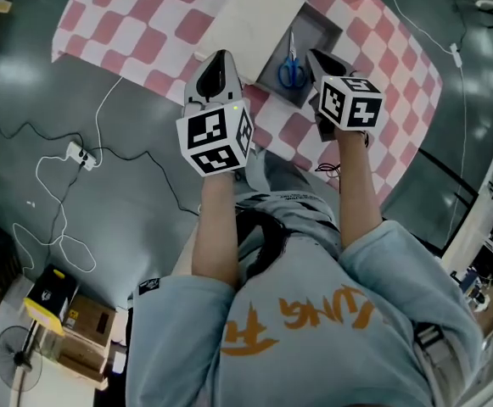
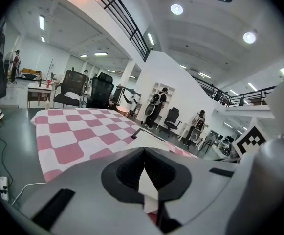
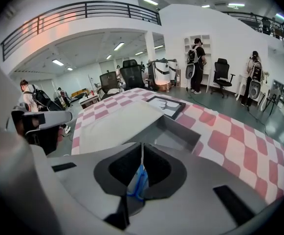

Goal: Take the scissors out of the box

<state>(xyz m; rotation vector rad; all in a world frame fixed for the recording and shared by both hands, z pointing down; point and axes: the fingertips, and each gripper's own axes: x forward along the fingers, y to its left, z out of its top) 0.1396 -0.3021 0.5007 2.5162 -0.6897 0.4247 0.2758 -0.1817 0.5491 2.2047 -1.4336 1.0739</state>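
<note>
Blue-handled scissors (image 1: pixel 293 68) lie in an open grey box (image 1: pixel 327 30) on the pink-and-white checked table (image 1: pixel 144 32). The box's pale lid (image 1: pixel 254 19) is folded out to the left. My left gripper (image 1: pixel 221 58) hovers at the table's near edge, left of the box, with jaws together and nothing in them. My right gripper (image 1: pixel 314 55) hangs over the box's near right side. In the right gripper view its jaws (image 3: pixel 142 153) show only a hairline slit and hold nothing. The scissors (image 3: pixel 139 182) show below them. The left gripper view (image 2: pixel 143 156) shows only cloth.
A black-framed picture (image 3: pixel 166 105) lies on the table beyond the box. On the floor to the left are cables with a power strip (image 1: pixel 78 153), cardboard boxes (image 1: pixel 85 320) and a fan (image 1: pixel 17 350). Office chairs and standing people are far behind the table.
</note>
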